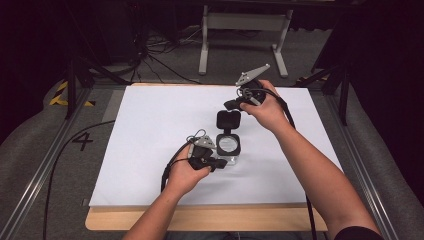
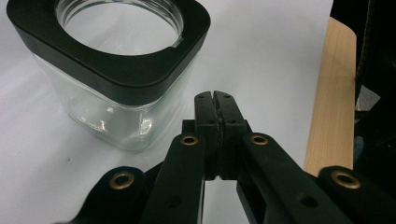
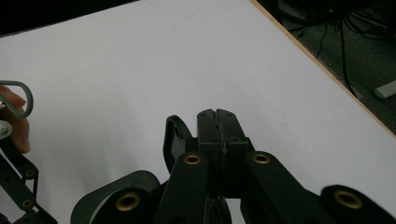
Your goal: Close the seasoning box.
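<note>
A clear glass jar (image 1: 229, 145) with a square black collar and an open mouth stands on the white sheet (image 1: 150, 130). A black lid (image 1: 228, 120) lies just behind it. My left gripper (image 1: 216, 163) rests low at the jar's near left side, jaws shut with nothing between them. In the left gripper view the jar (image 2: 116, 65) stands just left of the shut left gripper (image 2: 215, 99). My right gripper (image 1: 232, 104) hovers above the lid's far edge. In the right gripper view the right gripper (image 3: 217, 115) is shut and empty, with part of the lid (image 3: 173, 137) behind its left jaw.
The sheet covers a wooden tabletop (image 1: 210, 220) whose edge shows at the front. Metal rails (image 1: 45, 165) run along both sides. A grey frame (image 1: 245, 30) and cables lie on the floor beyond the table. The left hand (image 3: 16, 126) shows at the right gripper view's left edge.
</note>
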`<state>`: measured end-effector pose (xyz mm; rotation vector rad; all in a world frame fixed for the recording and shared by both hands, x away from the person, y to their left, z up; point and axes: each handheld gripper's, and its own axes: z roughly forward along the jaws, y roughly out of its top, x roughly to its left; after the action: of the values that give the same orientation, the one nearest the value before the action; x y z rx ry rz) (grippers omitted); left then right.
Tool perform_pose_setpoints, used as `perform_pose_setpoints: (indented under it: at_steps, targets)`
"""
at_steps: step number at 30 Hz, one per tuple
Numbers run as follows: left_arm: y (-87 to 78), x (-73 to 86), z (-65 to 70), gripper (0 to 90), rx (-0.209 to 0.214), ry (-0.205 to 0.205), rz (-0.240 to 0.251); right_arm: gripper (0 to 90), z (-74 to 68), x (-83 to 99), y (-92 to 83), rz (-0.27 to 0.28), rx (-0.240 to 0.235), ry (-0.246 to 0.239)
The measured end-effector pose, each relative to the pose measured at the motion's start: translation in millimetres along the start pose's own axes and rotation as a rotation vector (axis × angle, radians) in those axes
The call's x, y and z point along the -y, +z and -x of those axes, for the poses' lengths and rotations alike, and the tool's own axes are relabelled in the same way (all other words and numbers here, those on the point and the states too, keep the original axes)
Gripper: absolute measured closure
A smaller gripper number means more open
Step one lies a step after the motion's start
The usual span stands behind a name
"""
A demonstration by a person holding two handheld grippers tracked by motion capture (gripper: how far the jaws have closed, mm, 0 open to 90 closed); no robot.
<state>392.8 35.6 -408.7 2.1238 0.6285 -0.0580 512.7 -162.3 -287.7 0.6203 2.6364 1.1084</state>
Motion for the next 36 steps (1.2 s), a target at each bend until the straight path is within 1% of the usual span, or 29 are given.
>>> perform_pose_setpoints:
  at_steps: [1, 3, 4, 7, 8, 10, 12, 13, 14, 15, 19, 23, 28, 31, 34, 36]
  targets:
    - [0.8, 0.3, -0.1, 89.8, -0.002, -0.003, 0.008, 90.0, 0.8, 0.4, 1.7, -0.003, -0.003, 0.003]
    - [0.5, 0.1, -1.1, 88.7, -0.014, 0.008, 0.009, 90.0, 2.5, 1.5, 4.6, -0.013, -0.006, 0.008]
    - [0.4, 0.2, -1.3, 87.4, -0.027, 0.011, 0.014, 90.0, 3.0, 1.9, 5.3, -0.016, -0.01, 0.007]
    - [1.4, 1.5, -3.0, 88.0, -0.041, 0.002, 0.039, 90.0, 3.4, 2.7, 5.6, -0.011, -0.012, 0.014]
    - [1.7, 1.7, -3.8, 88.3, -0.047, 0.004, 0.04, 90.0, 3.2, 2.8, 5.7, -0.01, -0.012, 0.014]
    - [2.0, 1.8, -4.3, 88.2, -0.047, 0.003, 0.041, 90.0, 3.0, 2.8, 5.9, -0.01, -0.015, 0.012]
    - [3.8, 2.4, -4.0, 87.9, -0.035, -0.011, 0.062, 90.0, 2.3, 2.5, 6.0, -0.012, -0.011, 0.008]
    - [4.7, 2.3, -4.1, 87.9, -0.034, -0.004, 0.063, 90.0, 2.0, 2.4, 6.0, -0.013, -0.01, 0.009]
    - [5.6, 2.4, -3.1, 87.9, -0.039, -0.006, 0.066, 90.0, 1.5, 2.4, 6.2, -0.011, -0.009, 0.008]
    - [5.6, 2.1, -2.5, 87.9, -0.044, -0.003, 0.059, 90.0, 1.6, 2.5, 6.2, -0.01, -0.009, 0.0]
    - [7.0, 1.9, -2.7, 88.9, -0.04, 0.0, 0.066, 90.0, -0.5, 2.7, 5.3, -0.01, -0.002, -0.004]
    - [7.7, 2.9, -3.1, 89.6, -0.034, -0.016, 0.077, 90.0, -2.3, 3.7, 4.1, -0.004, -0.004, -0.008]
    - [8.1, 3.0, -3.0, 89.7, -0.034, -0.012, 0.079, 90.0, -4.4, 5.3, 2.0, -0.004, -0.027, -0.001]
    - [7.7, 3.2, -3.2, 89.6, -0.035, -0.016, 0.076, 90.0, -10.7, 7.5, 0.9, -0.01, -0.044, -0.009]
    - [7.4, 3.4, -3.6, 89.5, -0.035, -0.017, 0.074, 90.0, -18.8, 11.1, -0.6, -0.008, -0.063, -0.03]
    - [7.4, 3.6, -3.6, 89.4, -0.036, -0.018, 0.076, 90.0, -21.5, 12.5, -1.5, -0.008, -0.069, -0.034]
